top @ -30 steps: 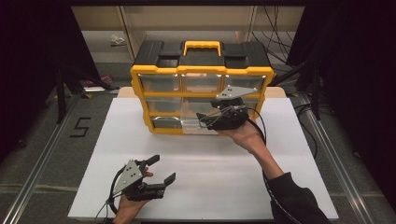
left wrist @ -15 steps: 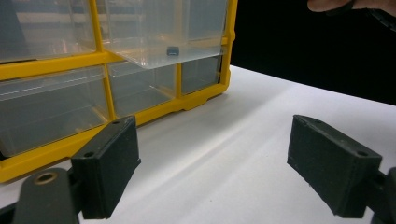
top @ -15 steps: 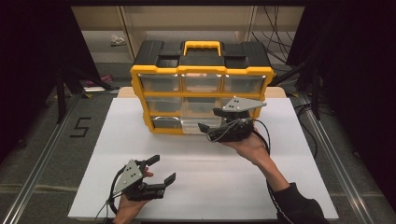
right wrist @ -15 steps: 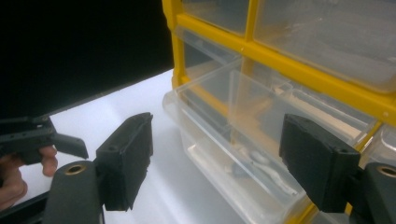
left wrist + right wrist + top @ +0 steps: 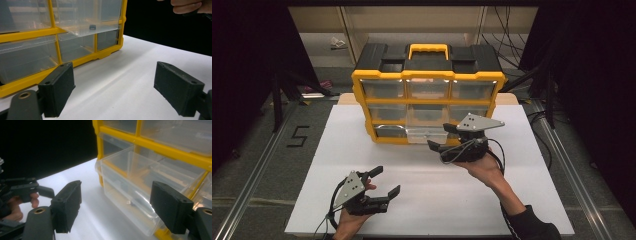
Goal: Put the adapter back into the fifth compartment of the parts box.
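Two grippers stood spread and empty: the right gripper (image 5: pixel 438 136) beside the clear drawer (image 5: pixel 427 134) pulled out of the yellow organizer's (image 5: pixel 429 75) bottom row, the left gripper (image 5: pixel 385 181) near the white table's (image 5: pixel 532 200) front edge.

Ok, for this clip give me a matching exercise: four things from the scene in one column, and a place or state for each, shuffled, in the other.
Column one:
1. yellow-framed plastic drawer cabinet
2. clear plastic bottom-middle drawer
3. left gripper
4. right gripper

Column two:
A. fingers spread, near the white table's front edge
B. pulled partly out of its slot
C. stands at the back of the table, black top, yellow handle
D. fingers spread, just in front of the pulled-out drawer

Pairs: 1-C, 2-B, 3-A, 4-D
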The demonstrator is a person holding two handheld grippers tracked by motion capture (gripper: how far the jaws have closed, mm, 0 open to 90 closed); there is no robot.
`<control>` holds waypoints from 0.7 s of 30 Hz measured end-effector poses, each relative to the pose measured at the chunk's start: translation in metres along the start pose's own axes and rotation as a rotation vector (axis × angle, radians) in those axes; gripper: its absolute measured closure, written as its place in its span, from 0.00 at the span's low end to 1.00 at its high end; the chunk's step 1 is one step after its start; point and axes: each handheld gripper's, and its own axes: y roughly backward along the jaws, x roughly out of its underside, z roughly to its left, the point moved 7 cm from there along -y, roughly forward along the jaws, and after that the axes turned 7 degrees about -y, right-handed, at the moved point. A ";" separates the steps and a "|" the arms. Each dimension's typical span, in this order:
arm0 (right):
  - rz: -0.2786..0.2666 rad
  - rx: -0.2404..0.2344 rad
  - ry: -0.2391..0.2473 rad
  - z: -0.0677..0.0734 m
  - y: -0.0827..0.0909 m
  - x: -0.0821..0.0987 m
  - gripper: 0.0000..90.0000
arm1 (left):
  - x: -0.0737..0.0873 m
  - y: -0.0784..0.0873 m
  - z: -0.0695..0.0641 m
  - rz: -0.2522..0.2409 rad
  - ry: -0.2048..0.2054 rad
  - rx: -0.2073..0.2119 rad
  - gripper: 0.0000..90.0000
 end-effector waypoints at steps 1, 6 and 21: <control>-0.001 0.000 0.000 0.000 0.000 0.001 0.28 | 0.000 0.000 0.000 0.000 0.001 0.000 0.18; -0.011 -0.011 -0.006 0.002 0.004 0.010 0.28 | 0.000 0.000 0.000 0.001 0.000 0.001 0.18; -0.030 -0.030 -0.006 0.008 0.012 0.025 0.26 | 0.000 0.000 0.000 0.001 0.000 0.001 0.18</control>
